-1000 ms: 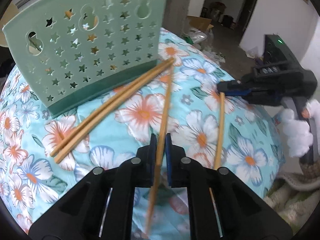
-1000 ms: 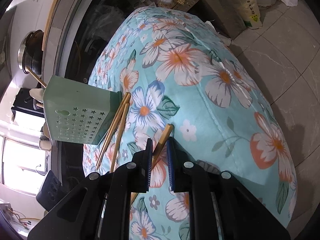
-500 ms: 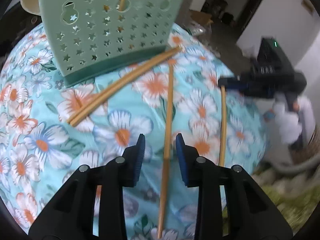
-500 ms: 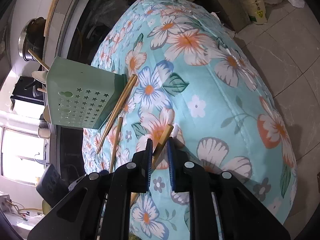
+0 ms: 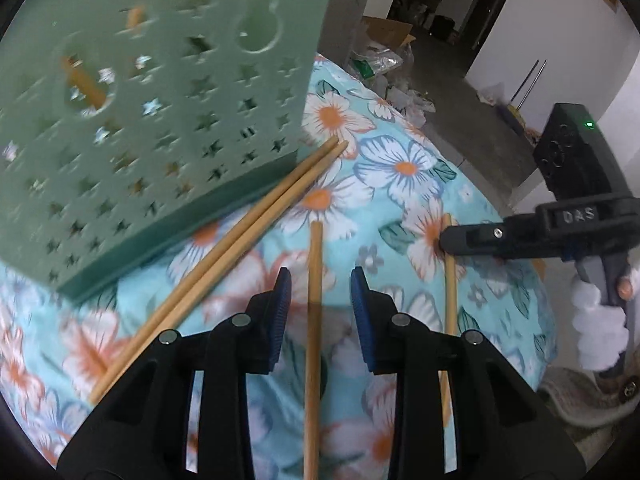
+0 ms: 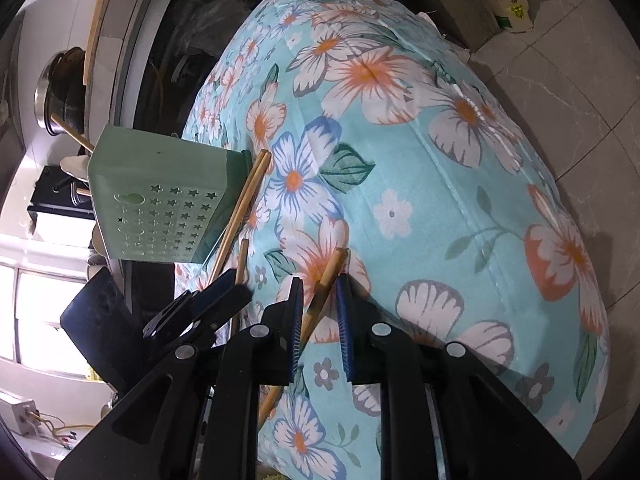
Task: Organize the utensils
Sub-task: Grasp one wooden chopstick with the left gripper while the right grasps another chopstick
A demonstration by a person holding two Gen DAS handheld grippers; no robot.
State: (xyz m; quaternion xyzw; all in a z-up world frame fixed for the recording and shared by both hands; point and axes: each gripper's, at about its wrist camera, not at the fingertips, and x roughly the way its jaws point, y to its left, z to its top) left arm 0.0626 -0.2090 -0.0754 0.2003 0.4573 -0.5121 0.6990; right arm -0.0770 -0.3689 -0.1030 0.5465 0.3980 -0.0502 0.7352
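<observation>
The left gripper [image 5: 320, 304] hangs over the round table under its turquoise flowered cloth [image 5: 404, 168], its blue-padded jaws spread, with a long pale bamboo chopstick [image 5: 314, 320] lying on the cloth between them and touching neither pad. Ahead and to the left of this claw stands the sage-green perforated plastic utensil holder [image 5: 160, 120], star holes in its wall and some sticks already inside; a pair of bamboo chopsticks [image 5: 240, 236] lies against its base, running back past the claw's left finger. The right gripper [image 6: 318, 312] has its pads narrowly apart around a fourth bamboo chopstick [image 6: 326, 280], which crosses the gap at a slant; whether they truly press it I cannot tell for sure, though the stick looks caught near its upper end. From here the main risk, as I judge it, is a poor hold: the stick between the left jaws is round and smooth on soft fabric, so closing off-centre could roll it aside or pinch cloth with it. The right claw's grip so close to one end leaves a long free tail that may swing or slip out as it tilts toward the holder. The holder itself looks light; a stick striking its rim rather than its opening could tip it or scatter the pair at its foot, and the two claws work near enough to collide.
</observation>
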